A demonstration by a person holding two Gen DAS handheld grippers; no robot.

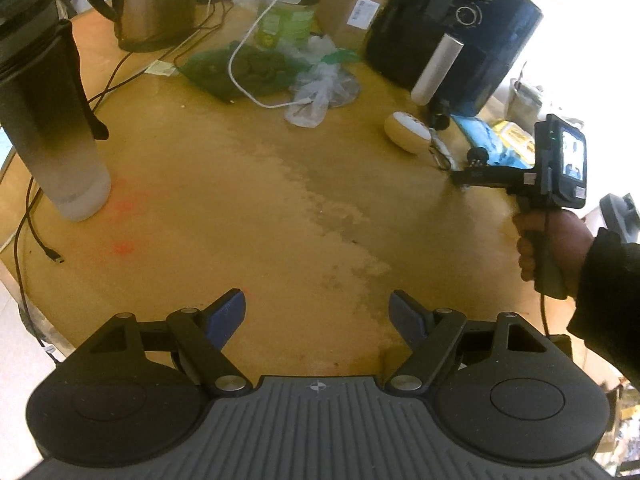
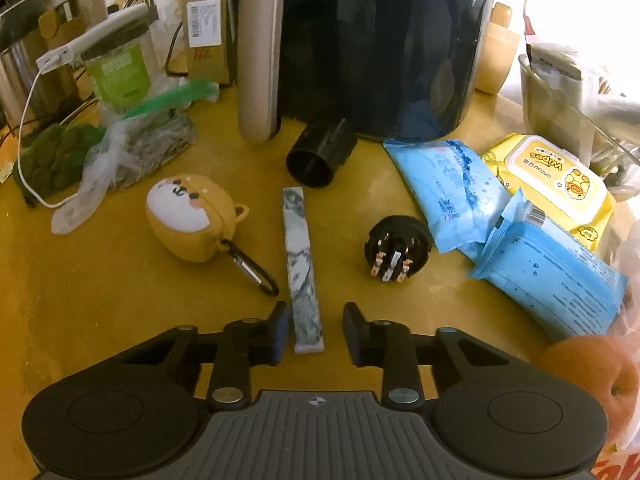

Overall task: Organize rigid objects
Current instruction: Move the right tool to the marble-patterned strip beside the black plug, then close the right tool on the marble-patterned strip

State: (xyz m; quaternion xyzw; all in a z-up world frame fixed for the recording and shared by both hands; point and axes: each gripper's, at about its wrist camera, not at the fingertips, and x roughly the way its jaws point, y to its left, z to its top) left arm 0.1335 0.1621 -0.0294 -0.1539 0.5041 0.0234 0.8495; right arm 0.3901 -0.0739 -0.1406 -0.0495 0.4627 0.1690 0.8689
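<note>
- The right claw is hovering low over the surface, jaws part open around the near end of the marbled bar, pads not yet pressing it.
- The left claw is waiting wide open and empty.
- Next move, probably: closing squarely on the bar, then lifting.

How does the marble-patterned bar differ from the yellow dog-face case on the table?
The marble-patterned bar is long, flat and grey-white; the yellow dog-face case is rounded and mustard yellow with a white face. The case carries a dark carabiner; the bar has no attachment. Both lie on the yellow table.
</note>
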